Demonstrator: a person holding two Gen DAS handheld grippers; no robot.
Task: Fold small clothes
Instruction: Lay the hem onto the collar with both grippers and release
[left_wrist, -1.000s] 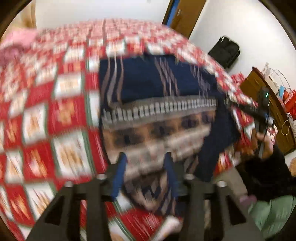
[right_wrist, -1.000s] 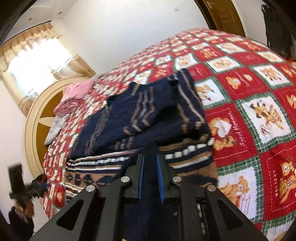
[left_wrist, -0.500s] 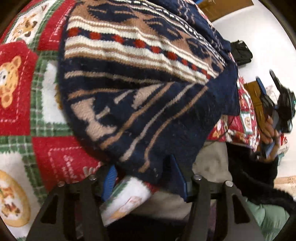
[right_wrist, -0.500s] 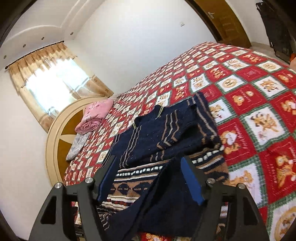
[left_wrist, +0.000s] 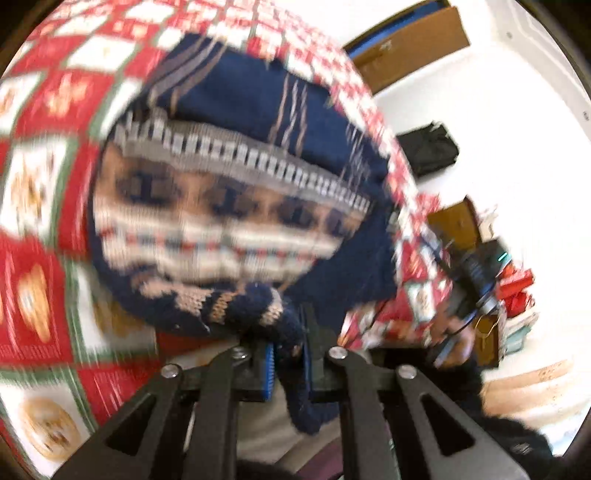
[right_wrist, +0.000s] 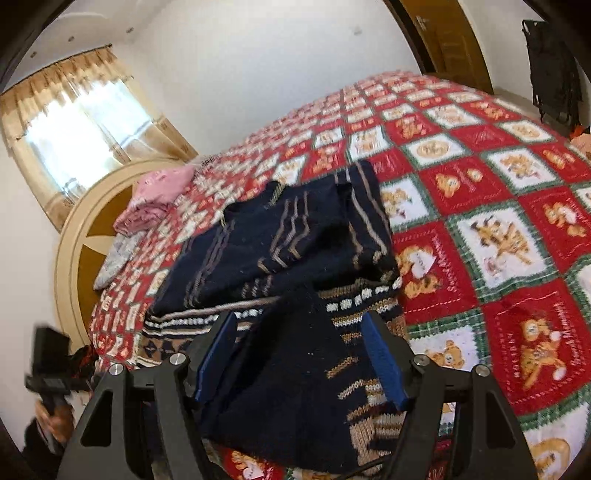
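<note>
On the red patchwork bedspread (right_wrist: 509, 236) lies the navy patterned sweater (right_wrist: 288, 243). Left gripper (left_wrist: 288, 363) is nearly closed, pinching a sweater edge. Right gripper (right_wrist: 301, 354) stands wide, over dark cloth. Only the right view shows pink folded clothes (right_wrist: 155, 199).
</note>
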